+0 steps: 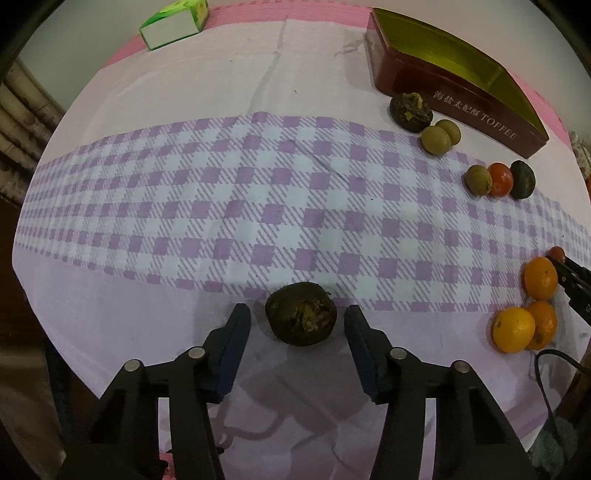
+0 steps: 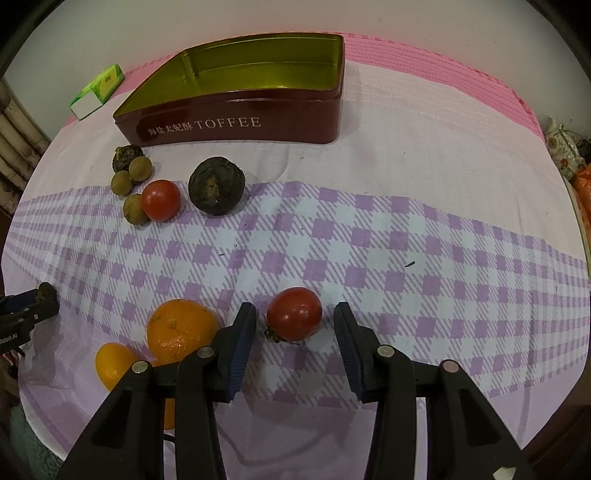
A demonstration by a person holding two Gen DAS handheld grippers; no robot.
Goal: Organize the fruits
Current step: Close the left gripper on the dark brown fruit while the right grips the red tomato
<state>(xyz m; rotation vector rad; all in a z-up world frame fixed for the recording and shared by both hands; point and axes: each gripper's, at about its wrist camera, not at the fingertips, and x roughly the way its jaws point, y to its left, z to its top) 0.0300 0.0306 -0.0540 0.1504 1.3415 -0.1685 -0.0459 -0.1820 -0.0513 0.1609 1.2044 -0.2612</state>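
Note:
My left gripper (image 1: 298, 317) is open, its fingers on either side of a dark brown dried fruit (image 1: 301, 314) lying on the cloth, not touching it. My right gripper (image 2: 295, 314) is open around a red tomato (image 2: 294, 314) on the checked cloth, with gaps on both sides. A dark red TOFFEE tin (image 2: 236, 125) with a gold inside stands open at the back; it also shows in the left wrist view (image 1: 454, 92). Oranges (image 2: 181, 328) lie left of my right gripper.
Near the tin lie a second tomato (image 2: 161, 199), a dark dried fruit (image 2: 216, 190), several small brown longans (image 2: 133, 208) and another dried fruit (image 2: 125, 155). A green box (image 1: 173, 22) sits at the far left edge. A cable (image 1: 554, 369) trails at the right.

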